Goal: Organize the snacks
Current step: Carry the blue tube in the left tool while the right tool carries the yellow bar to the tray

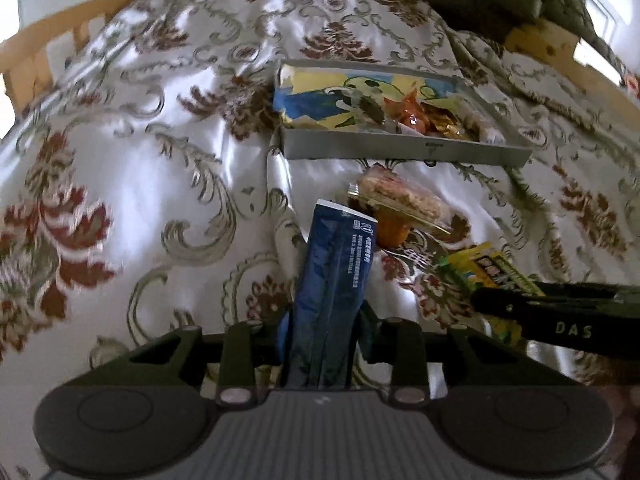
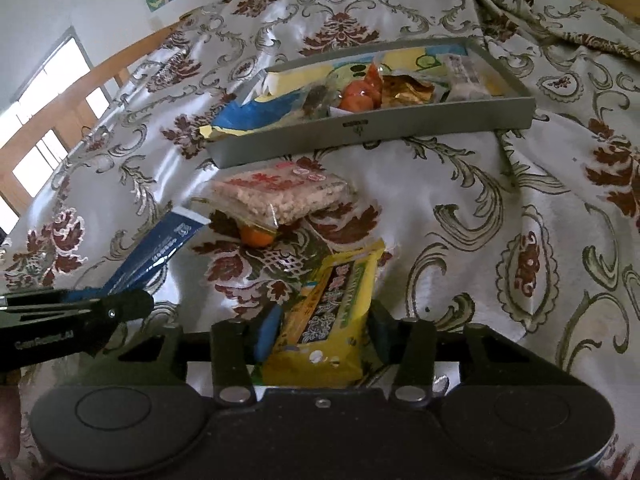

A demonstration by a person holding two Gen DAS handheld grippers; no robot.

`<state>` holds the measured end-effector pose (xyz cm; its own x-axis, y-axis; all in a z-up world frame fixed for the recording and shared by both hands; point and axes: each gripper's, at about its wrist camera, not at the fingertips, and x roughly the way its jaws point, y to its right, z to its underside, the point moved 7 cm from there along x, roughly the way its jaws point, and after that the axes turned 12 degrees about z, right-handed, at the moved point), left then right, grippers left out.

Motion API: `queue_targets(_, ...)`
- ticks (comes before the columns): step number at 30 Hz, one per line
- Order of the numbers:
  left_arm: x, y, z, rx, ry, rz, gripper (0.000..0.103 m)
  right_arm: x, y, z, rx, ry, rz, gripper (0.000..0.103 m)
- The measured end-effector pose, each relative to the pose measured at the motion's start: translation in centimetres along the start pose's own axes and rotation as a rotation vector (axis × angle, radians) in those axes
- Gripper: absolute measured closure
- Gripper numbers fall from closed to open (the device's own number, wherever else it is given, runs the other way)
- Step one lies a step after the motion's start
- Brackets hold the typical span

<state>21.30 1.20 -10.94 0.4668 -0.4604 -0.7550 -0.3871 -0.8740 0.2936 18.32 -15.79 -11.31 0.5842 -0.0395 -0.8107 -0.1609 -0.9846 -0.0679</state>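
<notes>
My left gripper (image 1: 324, 320) is shut on a long dark blue snack packet (image 1: 332, 272) that stands up between its fingers, tip toward the tray. My right gripper (image 2: 324, 328) is shut on a yellow and green snack packet (image 2: 332, 300), with a pad on each side of it. Each view shows the other tool: the blue packet (image 2: 160, 248) at the left, the yellow packet (image 1: 480, 268) at the right. A clear pack of puffed rice cake (image 2: 284, 192) lies ahead on an orange sweet (image 2: 256, 236). Behind it stands the grey tray (image 2: 400, 124).
The tray (image 1: 400, 152) holds a cartoon-printed sheet, orange-wrapped sweets (image 2: 360, 96), a gold wrapper (image 2: 404, 88) and a white packet (image 2: 464, 72). Everything lies on a shiny white cloth (image 1: 160, 140) with red and grey flower patterns. Wooden rails (image 1: 40, 40) border the far edges.
</notes>
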Motion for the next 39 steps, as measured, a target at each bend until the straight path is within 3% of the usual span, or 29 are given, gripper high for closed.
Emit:
queue_targets(4, -0.5, -0.1, 0.6, -0.071, -0.020, 0.012, 0.067, 0.3, -0.3, 0.6, -0.022, -0.029, -0.009, 0.055)
queue_targets(12, -1.3, 1.1, 1.5, -0.069, 0.001, 0.008, 0.067, 3.0, -0.7, 1.2, -0.029, -0.042, -0.032, 0.046)
queue_targets(14, -1.4, 1.0, 1.5, -0.085, 0.011, 0.015, 0.067, 3.0, -1.1, 1.2, -0.059, -0.030, -0.018, 0.053)
queue_targets(16, -1.7, 0.9, 1.5, -0.106, 0.029, 0.028, 0.067, 2.8, -1.1, 1.2, -0.073, -0.021, -0.006, 0.054)
queue_targets(24, -3.6, 1.7, 1.3, -0.105, 0.126, 0.041, 0.067, 0.3, -0.6, 0.8, -0.102, 0.048, 0.023, 0.055)
queue_targets(28, -4.2, 2.0, 1.4, -0.129, 0.148, 0.075, 0.067, -1.0, -0.5, 0.2, -0.084, 0.080, -0.005, 0.055)
queue_targets(30, -4.7, 2.4, 1.5, -0.142, 0.165, 0.128, 0.067, -1.4, -0.4, 0.0, -0.080, 0.094, -0.013, 0.055)
queue_targets(35, -5.5, 4.6, 1.2, -0.059, 0.216, 0.143, 0.067, -2.2, -0.1, -0.6, -0.047, 0.114, -0.028, 0.055)
queue_targets(39, -4.6, 5.1, -0.2, -0.052, 0.208, 0.139, 0.067, -2.8, 0.7, -1.6, -0.006, 0.146, -0.038, 0.055)
